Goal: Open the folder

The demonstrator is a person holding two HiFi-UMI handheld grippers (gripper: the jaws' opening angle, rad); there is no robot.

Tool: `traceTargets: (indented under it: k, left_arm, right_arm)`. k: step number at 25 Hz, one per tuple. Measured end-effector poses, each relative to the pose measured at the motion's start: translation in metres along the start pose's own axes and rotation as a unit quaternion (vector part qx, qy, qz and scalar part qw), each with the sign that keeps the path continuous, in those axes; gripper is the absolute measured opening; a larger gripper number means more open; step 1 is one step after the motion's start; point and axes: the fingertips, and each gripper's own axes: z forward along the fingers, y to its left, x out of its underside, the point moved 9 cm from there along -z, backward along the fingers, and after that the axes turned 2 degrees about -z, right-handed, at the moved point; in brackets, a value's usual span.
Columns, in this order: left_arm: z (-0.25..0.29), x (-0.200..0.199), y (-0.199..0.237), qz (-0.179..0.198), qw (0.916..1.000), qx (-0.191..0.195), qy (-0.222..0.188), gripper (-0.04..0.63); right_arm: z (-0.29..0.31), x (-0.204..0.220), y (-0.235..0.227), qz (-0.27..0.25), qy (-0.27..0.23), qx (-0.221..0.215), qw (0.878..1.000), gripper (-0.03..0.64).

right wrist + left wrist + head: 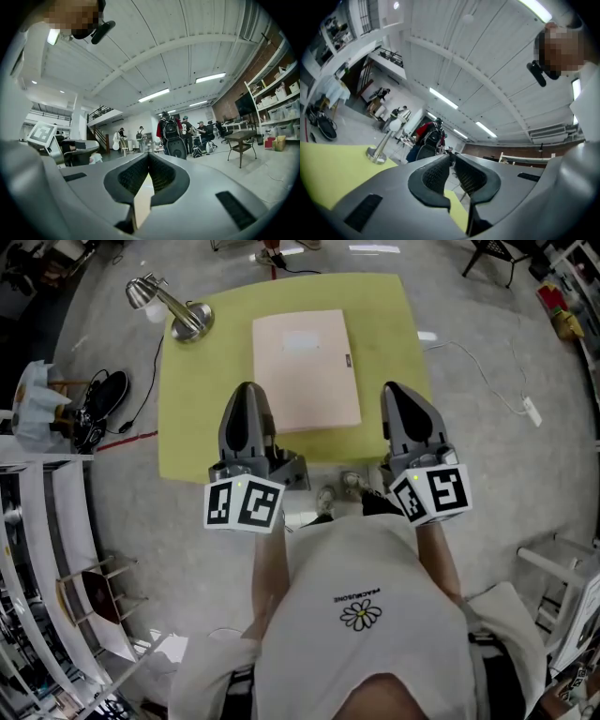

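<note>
Yellow-green counter (187, 427) on a grey workshop floor. Folder (305, 371) lies flat at the counter's middle, cover down, fully closed. Lamp (178, 313) stands beyond the folder's far-left corner, well apart from it.

Progress: nothing done, as far as I can judge. The cover is flush, no edge is lifted and nothing rests on it.

Your left gripper (246, 390) hangs just beside the folder's near-left corner and your right gripper (394, 390) just beside its near-right corner. Neither looks to touch it. Both point out across the room rather than down, so their views show ceiling and people, not the folder.

Fingers: left pair together, nothing between them. Right pair together too, empty.

There's a small dark mark on the folder's right edge, too small to tell clasp from label. If that's the free side, the spine is on the left, but that's a guess.

Left to do: everything. Tip a gripper down to the folder, work the fingers under the free edge, lift the cover and swing it over flat. You'll probably want the other gripper pinning the folder's far side so it doesn't slide.
</note>
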Motion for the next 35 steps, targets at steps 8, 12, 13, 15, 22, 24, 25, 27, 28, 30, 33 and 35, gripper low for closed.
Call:
traceTargets:
  k: [8, 12, 13, 15, 22, 24, 25, 27, 28, 30, 33, 35]
  left_arm:
    - [-0.013, 0.066, 0.057, -0.350, 0.9359, 0.032, 0.018, 0.306]
    - [-0.033, 0.105, 0.075, -0.426, 0.9044, 0.024, 0.000, 0.330]
    - [-0.038, 0.114, 0.077, -0.435, 0.9004, 0.008, 0.001, 0.330]
    - [-0.046, 0.132, 0.082, -0.452, 0.8917, -0.025, 0.009, 0.330]
    - [-0.063, 0.177, 0.108, -0.468, 0.8695, -0.146, 0.062, 0.328]
    - [-0.071, 0.183, 0.114, -0.476, 0.8590, -0.174, 0.073, 0.325]
    - [-0.073, 0.185, 0.116, -0.479, 0.8547, -0.183, 0.078, 0.325]
    - [-0.072, 0.190, 0.116, -0.481, 0.8499, -0.196, 0.091, 0.322]
    - [-0.072, 0.193, 0.116, -0.481, 0.8475, -0.200, 0.099, 0.321]
    - [-0.071, 0.198, 0.116, -0.487, 0.8396, -0.213, 0.113, 0.311]
    - [-0.070, 0.203, 0.116, -0.493, 0.8302, -0.228, 0.125, 0.293]
    - [-0.070, 0.205, 0.117, -0.495, 0.8275, -0.231, 0.130, 0.290]
  right_arm:
    - [0.004, 0.007, 0.009, 0.021, 0.013, -0.037, 0.999, 0.012]
    - [0.010, 0.013, 0.009, 0.031, 0.022, -0.051, 0.998, 0.012]
    - [0.010, 0.014, 0.009, 0.033, 0.023, -0.053, 0.998, 0.012]
    - [0.010, 0.015, 0.007, 0.036, 0.026, -0.058, 0.997, 0.012]
    - [0.023, 0.024, 0.004, 0.052, 0.039, -0.066, 0.996, 0.012]
    - [0.022, 0.026, 0.007, 0.055, 0.042, -0.067, 0.995, 0.012]
    - [0.022, 0.027, 0.006, 0.056, 0.043, -0.067, 0.995, 0.012]
    - [0.022, 0.027, 0.004, 0.057, 0.044, -0.066, 0.995, 0.012]
    - [0.023, 0.028, 0.003, 0.058, 0.045, -0.065, 0.995, 0.012]
    - [0.023, 0.030, 0.002, 0.061, 0.046, -0.063, 0.995, 0.012]
    - [0.022, 0.031, 0.002, 0.063, 0.045, -0.060, 0.995, 0.012]
    - [0.021, 0.032, 0.002, 0.063, 0.045, -0.058, 0.995, 0.012]
